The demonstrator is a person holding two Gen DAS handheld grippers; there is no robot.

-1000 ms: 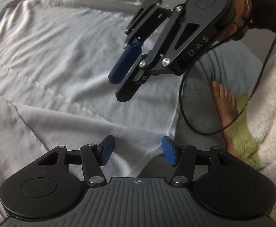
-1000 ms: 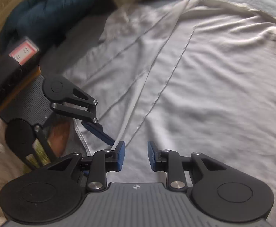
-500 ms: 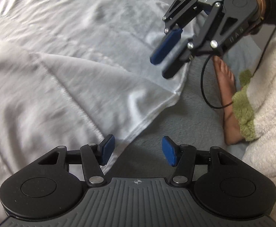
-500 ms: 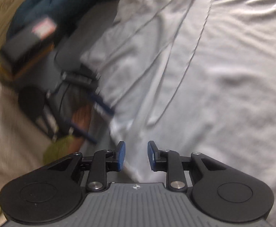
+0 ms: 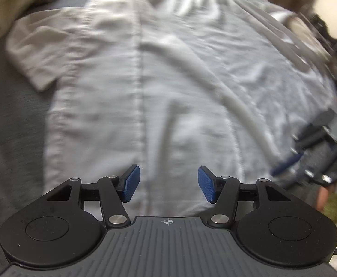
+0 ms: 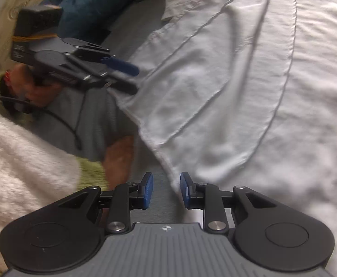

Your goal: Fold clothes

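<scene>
Left claw (image 5: pixel 168 183): blue pads parted fairly wide, nothing between them, poised above the lower hem of a wrinkled white short-sleeved shirt (image 5: pixel 159 76). Right claw (image 6: pixel 166 190): pads set narrow, not gripping, a corner of the shirt's hem just ahead of the gap, grey bed cover (image 6: pixel 124 32) beneath. Shirt spread flat across that cover, one sleeve out to the left in the left wrist view. Beside it, a bare foot (image 6: pixel 120 154), fluffy white and green fabric (image 6: pixel 25 147), a dark teal bundle (image 6: pixel 94 2) farther back.
</scene>
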